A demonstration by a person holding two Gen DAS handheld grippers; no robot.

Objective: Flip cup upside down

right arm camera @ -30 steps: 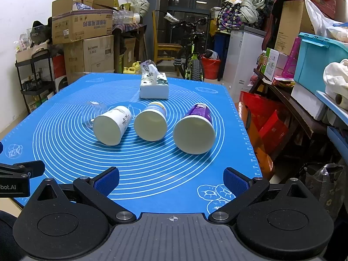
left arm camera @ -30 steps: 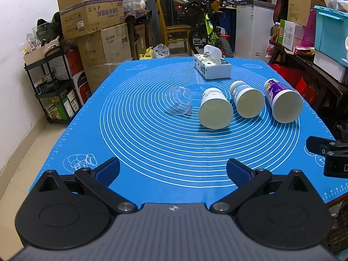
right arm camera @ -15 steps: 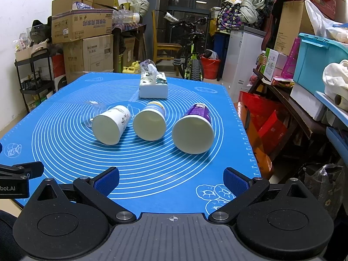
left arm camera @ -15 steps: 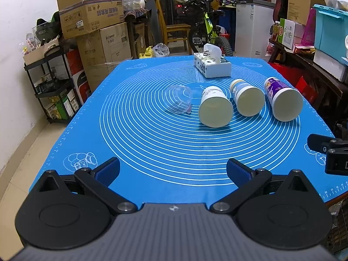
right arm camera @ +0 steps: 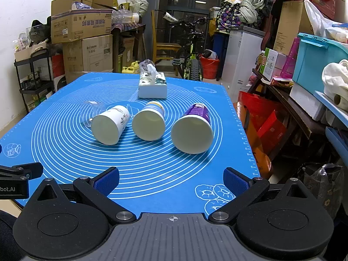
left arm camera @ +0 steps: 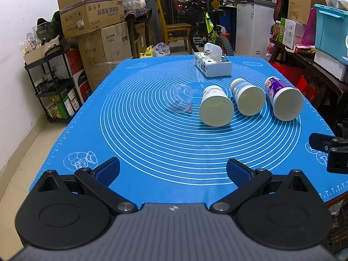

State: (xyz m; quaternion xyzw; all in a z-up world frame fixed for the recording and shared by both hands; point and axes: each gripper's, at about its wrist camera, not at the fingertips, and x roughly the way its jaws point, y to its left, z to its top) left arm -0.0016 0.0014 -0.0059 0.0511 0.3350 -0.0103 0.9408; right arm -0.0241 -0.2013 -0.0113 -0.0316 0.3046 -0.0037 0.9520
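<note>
three paper cups [right arm camera: 150, 122] on their sides, empty, one clear cup [left arm camera: 179, 100], one tissue box [right arm camera: 153, 85], left tool [left arm camera: 173, 169] and right tool [right arm camera: 171, 179] spread wide, holding nothing

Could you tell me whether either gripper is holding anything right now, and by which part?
Nothing is held: the left gripper and right gripper are both open above the blue silicone mat.

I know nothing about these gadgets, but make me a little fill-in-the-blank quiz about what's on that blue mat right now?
1. The three paper cups, among them the purple cup, all lie on their ____.
2. The clear plastic cup lies to the ____ of the white cup.
3. Behind the cups stands a ____ box.
4. The left hand-held gripper and the right hand-held gripper both have their jaws ____, holding nothing.

Missing words: sides; left; tissue; open
</note>
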